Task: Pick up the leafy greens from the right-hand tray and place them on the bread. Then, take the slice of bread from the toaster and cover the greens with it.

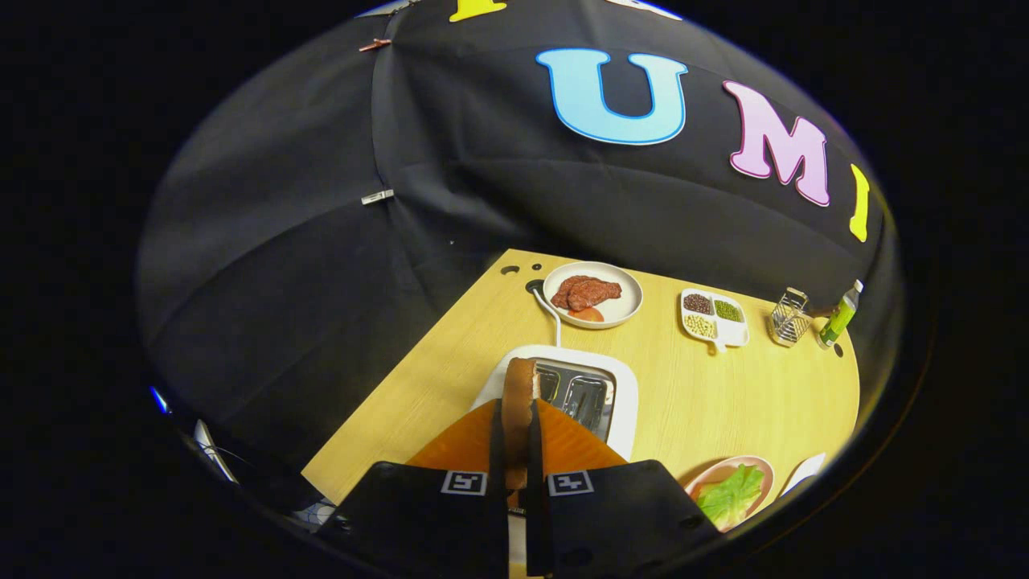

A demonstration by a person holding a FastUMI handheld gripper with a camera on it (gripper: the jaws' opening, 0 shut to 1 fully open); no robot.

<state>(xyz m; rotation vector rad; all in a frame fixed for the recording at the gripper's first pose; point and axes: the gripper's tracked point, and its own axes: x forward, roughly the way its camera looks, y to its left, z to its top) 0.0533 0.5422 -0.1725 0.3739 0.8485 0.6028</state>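
Observation:
My gripper is shut on a slice of bread, held edge-on between the two fingers with its brown crust pointing ahead. The slice hangs above the white toaster, over its left side; the two slots just to the right look empty. The leafy greens lie on a pink plate to the right of my fingers, near the table's front edge. What is under the greens is mostly hidden.
Beyond the toaster stands a white plate of meat, with the toaster's cord running toward it. Further right are a compartment tray of beans, a wire rack and a green bottle. The wooden table ends left of the toaster.

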